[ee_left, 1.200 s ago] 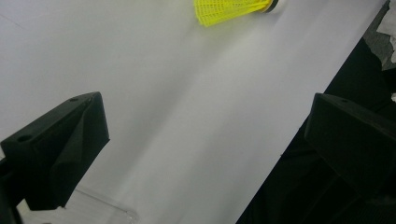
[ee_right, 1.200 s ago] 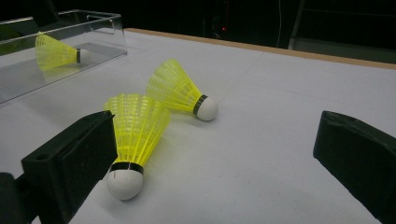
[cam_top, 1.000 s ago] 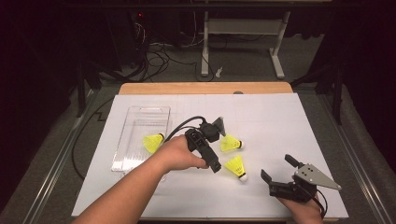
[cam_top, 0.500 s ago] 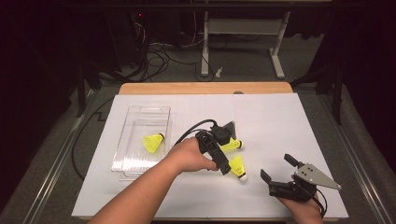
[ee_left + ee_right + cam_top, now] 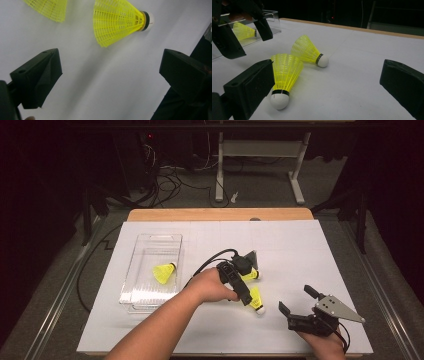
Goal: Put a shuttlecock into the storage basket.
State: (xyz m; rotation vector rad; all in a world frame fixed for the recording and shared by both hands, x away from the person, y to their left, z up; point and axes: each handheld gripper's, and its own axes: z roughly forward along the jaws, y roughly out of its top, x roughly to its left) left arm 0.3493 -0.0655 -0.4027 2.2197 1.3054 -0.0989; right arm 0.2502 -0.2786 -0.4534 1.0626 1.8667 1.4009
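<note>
the left gripper (image 5: 245,292), jaws wide and just starting to narrow around nothing, nears the yellow shuttlecock (image 5: 120,21) at its one o'clock; next it probably straddles the skirt and closes.

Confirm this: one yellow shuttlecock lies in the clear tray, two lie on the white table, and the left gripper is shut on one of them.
Not quite. The left gripper is open, jaws apart above the table with the nearer shuttlecock beyond them, ungripped; the left gripper view shows this. They have just been closing a little. The rest holds: one in the tray, two on the table.
</note>
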